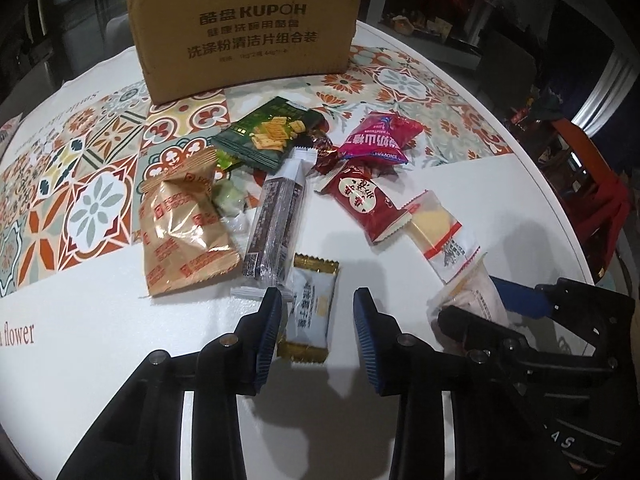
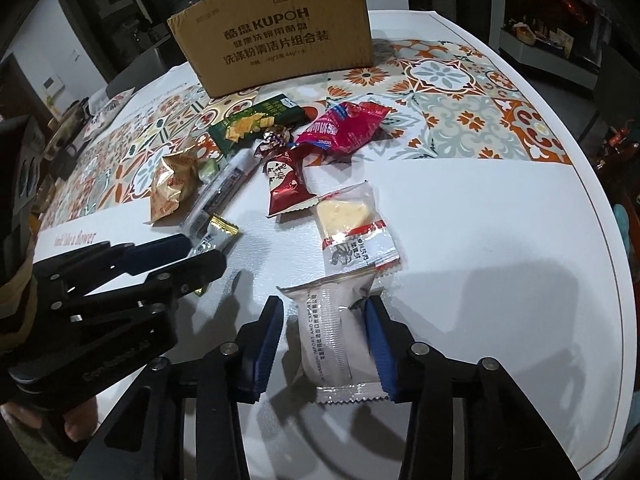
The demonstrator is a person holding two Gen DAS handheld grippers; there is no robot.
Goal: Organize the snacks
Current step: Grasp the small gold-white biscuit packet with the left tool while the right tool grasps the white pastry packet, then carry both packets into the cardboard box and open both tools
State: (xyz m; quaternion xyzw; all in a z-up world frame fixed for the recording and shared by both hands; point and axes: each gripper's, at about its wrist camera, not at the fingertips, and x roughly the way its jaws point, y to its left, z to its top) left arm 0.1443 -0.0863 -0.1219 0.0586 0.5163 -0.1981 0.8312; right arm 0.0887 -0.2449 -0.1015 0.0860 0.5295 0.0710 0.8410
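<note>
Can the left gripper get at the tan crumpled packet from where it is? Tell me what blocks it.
Probably yes. The left gripper straddles a small gold-edged packet; the tan crumpled packet lies just beyond, its near side on bare tablecloth. Only the dark bar wrapper crowds its other side.

Assorted wrapped snacks (image 1: pixel 276 216) lie scattered flat before an upright cardboard box (image 1: pixel 248 28).

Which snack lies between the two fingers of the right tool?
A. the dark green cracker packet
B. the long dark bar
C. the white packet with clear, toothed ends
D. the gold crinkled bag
C: in the right wrist view the white packet lies on the table between the blue fingers of the right tool, while the green packet, the dark bar and the gold bag lie farther away, nearer the cardboard box.
</note>
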